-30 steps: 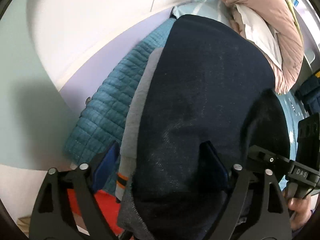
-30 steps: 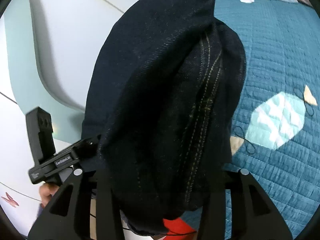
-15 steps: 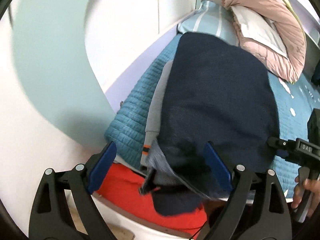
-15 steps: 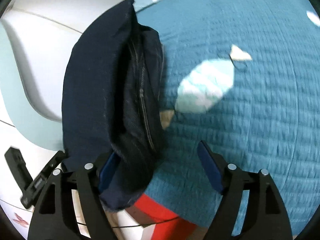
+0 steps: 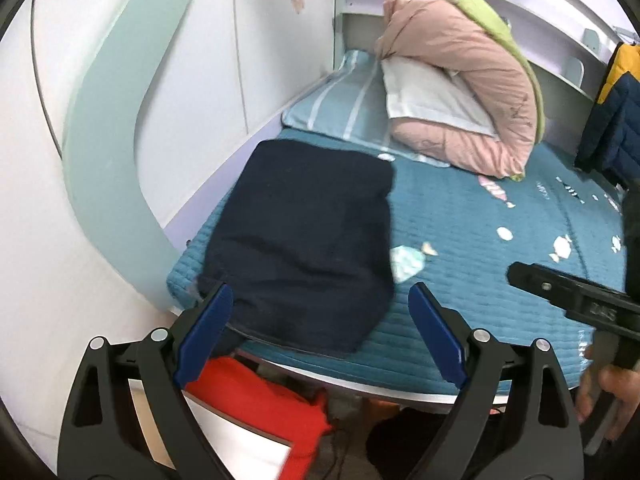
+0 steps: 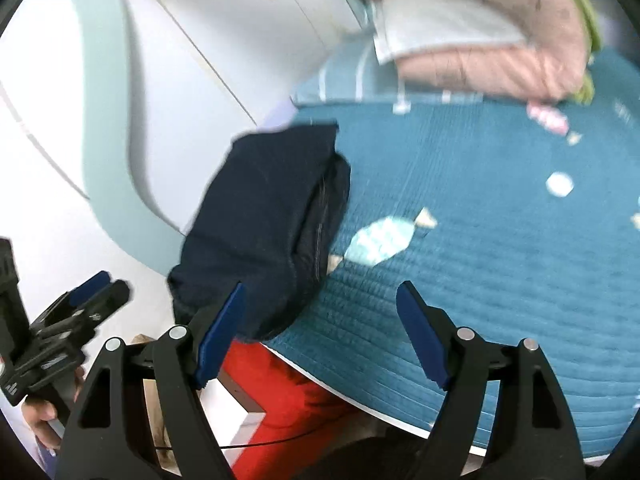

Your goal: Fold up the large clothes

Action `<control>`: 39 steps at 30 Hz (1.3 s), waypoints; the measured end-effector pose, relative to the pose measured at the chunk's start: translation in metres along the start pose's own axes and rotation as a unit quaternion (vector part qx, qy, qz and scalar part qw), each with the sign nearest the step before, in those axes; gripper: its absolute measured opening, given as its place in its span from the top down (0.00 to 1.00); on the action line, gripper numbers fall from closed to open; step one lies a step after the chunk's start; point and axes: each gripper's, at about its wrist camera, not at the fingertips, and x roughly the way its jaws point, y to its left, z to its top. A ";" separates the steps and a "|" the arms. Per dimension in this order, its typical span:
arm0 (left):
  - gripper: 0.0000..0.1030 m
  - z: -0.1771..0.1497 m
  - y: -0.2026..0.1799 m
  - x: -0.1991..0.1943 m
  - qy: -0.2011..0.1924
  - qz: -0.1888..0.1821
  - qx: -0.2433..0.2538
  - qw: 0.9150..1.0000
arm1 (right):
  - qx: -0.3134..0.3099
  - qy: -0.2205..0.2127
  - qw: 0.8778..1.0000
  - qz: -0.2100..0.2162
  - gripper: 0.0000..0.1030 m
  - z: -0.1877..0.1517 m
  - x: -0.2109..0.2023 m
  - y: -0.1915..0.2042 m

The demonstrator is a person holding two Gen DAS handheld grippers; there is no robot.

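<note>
1. The left gripper [image 5: 320,330] and the right gripper [image 6: 318,330] both stand wide apart and hold nothing.
2. The folded dark jeans [image 5: 304,236] lie at the near left corner of the bed [image 5: 500,280], just beyond the tongs.
3. I judge a risk: the near edge overhangs a little, so the jeans could slide off or unfold.

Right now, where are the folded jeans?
The folded jeans lie on the teal quilt at the bed's near left corner, beside the wall, ahead of both open grippers.
</note>
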 end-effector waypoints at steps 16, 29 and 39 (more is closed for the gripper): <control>0.06 -0.008 -0.139 -0.135 -0.108 0.012 0.040 0.993 | -0.054 -0.142 0.985 -0.077 0.13 -0.045 -0.207 0.001; 0.05 -0.015 -0.182 -0.219 -0.181 -0.032 0.056 0.981 | -0.064 -0.237 0.963 -0.107 0.08 -0.070 -0.307 0.012; 0.05 -0.017 -0.190 -0.256 -0.227 -0.031 0.064 0.971 | -0.092 -0.276 0.949 -0.124 0.08 -0.081 -0.342 0.033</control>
